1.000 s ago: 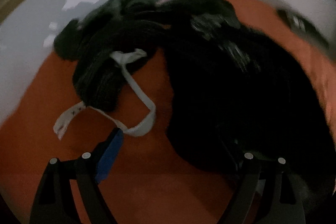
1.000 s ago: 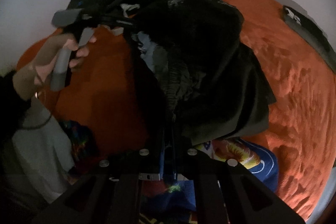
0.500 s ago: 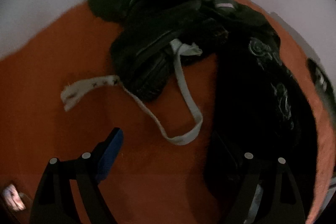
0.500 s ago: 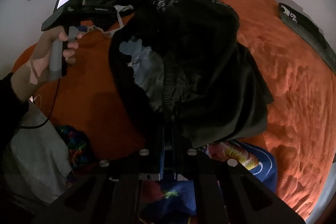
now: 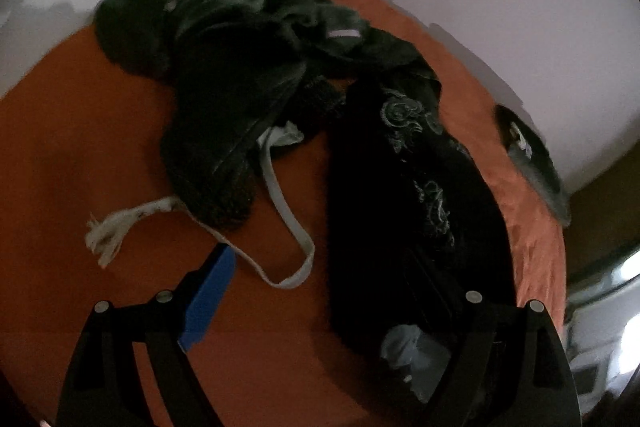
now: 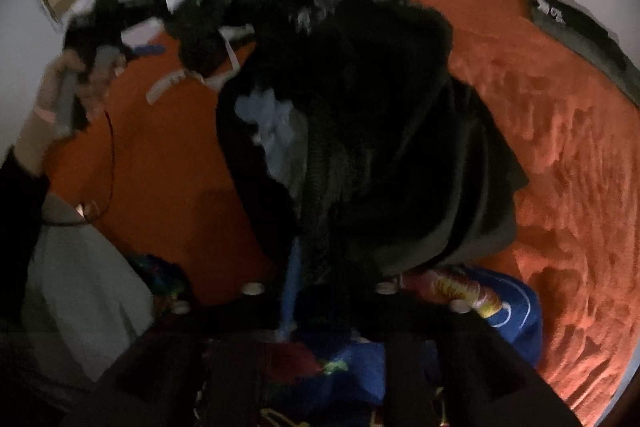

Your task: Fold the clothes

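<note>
Right gripper (image 6: pixel 316 267) is clamped on the hem of a black garment (image 6: pixel 360 115), which hangs bunched from its closed fingers over the orange bedspread (image 6: pixel 560 155); a pale lining patch (image 6: pixel 268 123) shows inside. No crease or flat panel visible — this piece is unfolded.

Left gripper (image 5: pixel 340 307) has its fingers wide apart, nothing between them, hovering over the bedspread beside the garment's dangling edge. Beyond lies a dark heap of clothes (image 5: pixel 232 75), crumpled, with a white strap (image 5: pixel 280 195) looping out — none of it folded.

A bright printed fabric (image 6: pixel 480 303) lies beneath the right gripper; folded or not, cannot tell. Judgement: most folding remains — no neat stack appears in either view.
</note>
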